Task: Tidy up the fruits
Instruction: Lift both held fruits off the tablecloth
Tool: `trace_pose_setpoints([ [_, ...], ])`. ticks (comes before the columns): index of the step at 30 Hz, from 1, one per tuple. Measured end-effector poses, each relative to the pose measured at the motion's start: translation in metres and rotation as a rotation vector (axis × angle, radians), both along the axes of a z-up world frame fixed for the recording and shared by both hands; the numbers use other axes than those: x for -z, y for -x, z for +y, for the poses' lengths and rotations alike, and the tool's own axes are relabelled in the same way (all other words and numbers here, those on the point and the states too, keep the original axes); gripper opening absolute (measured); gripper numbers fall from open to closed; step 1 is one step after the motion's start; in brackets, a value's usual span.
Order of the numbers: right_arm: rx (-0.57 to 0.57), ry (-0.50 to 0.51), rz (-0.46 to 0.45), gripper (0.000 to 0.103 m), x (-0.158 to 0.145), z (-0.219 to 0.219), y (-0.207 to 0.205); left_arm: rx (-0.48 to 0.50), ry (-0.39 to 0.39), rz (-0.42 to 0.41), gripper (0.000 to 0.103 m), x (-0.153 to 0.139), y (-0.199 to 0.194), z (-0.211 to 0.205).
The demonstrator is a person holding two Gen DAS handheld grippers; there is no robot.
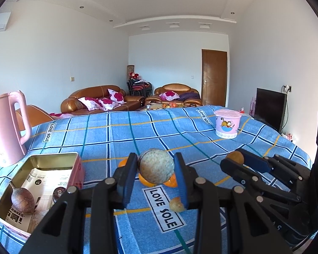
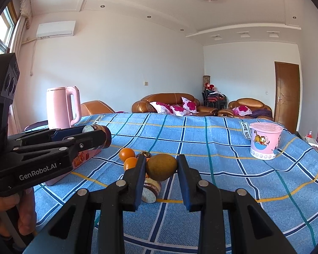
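Left wrist view: your left gripper (image 1: 156, 169) clamps a speckled round fruit (image 1: 156, 167) at frame centre, oranges (image 1: 171, 182) mostly hidden behind it, open tin (image 1: 53, 160) lower left; right wrist view: your right gripper (image 2: 161, 167) grips a brown-green fruit (image 2: 161, 166) at centre, a cut piece (image 2: 151, 191) half hidden beneath.

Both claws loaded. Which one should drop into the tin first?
Left, probably. The left claw grips a round fruit beside the open tin; the right claw, gripping a kiwi, sits farther away.

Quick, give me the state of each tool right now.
Left tool: closed on a speckled round fruit, held above the cloth.
Right tool: closed on a brown-green fruit, also off the cloth.
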State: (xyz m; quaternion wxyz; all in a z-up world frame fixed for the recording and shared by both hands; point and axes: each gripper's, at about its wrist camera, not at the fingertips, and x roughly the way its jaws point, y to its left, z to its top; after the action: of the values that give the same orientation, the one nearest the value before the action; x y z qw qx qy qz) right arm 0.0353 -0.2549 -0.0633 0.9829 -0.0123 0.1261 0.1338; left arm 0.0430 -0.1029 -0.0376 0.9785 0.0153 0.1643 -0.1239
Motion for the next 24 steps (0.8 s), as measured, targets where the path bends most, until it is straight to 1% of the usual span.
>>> trace_pose_setpoints([
  [7, 0.006, -0.006, -0.011, 0.031, -0.003, 0.000, 0.002, -0.009, 0.005, 0.003, 0.036, 0.001, 0.003, 0.008],
  [14, -0.001, 0.013, -0.019, 0.031, -0.010, 0.006, 0.003, -0.024, 0.018, -0.001, 0.036, -0.001, 0.005, 0.017],
  [24, -0.050, 0.033, -0.015, 0.031, -0.021, 0.023, -0.003, -0.067, 0.023, 0.000, 0.036, -0.007, 0.008, 0.035],
])
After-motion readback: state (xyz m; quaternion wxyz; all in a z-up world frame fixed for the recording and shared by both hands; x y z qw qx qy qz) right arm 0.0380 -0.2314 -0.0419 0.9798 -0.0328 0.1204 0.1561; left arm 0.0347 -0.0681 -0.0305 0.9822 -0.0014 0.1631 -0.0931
